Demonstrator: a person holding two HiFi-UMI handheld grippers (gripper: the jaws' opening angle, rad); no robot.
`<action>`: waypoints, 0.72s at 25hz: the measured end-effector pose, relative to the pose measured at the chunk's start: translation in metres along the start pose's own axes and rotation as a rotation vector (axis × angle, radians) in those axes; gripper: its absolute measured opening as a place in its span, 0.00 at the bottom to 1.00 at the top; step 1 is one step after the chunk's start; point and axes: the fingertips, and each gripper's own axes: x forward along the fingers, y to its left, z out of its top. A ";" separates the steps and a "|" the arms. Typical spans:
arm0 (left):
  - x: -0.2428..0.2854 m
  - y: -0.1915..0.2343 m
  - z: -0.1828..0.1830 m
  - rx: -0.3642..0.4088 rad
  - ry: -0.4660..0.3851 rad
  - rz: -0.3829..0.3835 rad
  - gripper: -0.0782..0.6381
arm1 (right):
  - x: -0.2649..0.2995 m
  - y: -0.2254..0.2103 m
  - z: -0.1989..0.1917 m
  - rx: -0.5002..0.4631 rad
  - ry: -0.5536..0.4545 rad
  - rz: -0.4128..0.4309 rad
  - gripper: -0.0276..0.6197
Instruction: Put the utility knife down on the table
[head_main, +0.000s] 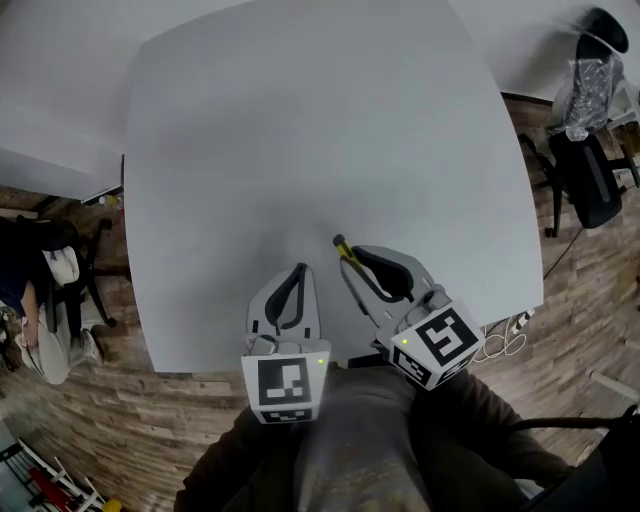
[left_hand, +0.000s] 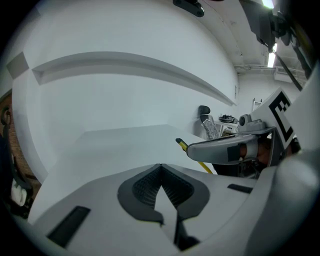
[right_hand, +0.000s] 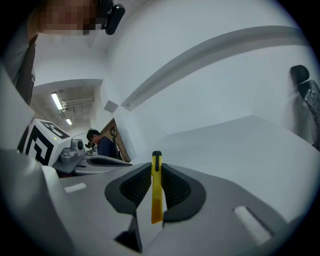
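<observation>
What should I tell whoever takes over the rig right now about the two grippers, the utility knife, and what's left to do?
Right gripper: jaws shut on the yellow utility knife, whose black end sticks out past them. It is held over the near part of the white table.
Left gripper: jaws together with nothing between them, beside the right one.
Done: the knife is gripped.
Left: the knife is not yet on the table. Lower it onto the bare surface ahead, open the right jaws, and draw back.
</observation>
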 end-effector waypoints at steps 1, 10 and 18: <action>0.003 0.002 -0.003 -0.004 0.006 -0.006 0.11 | 0.004 -0.001 -0.003 0.002 0.008 -0.003 0.14; 0.023 0.019 -0.020 -0.041 0.035 -0.041 0.11 | 0.032 -0.014 -0.018 0.018 0.059 -0.055 0.14; 0.043 0.023 -0.031 -0.054 0.072 -0.075 0.11 | 0.050 -0.023 -0.033 0.043 0.104 -0.061 0.14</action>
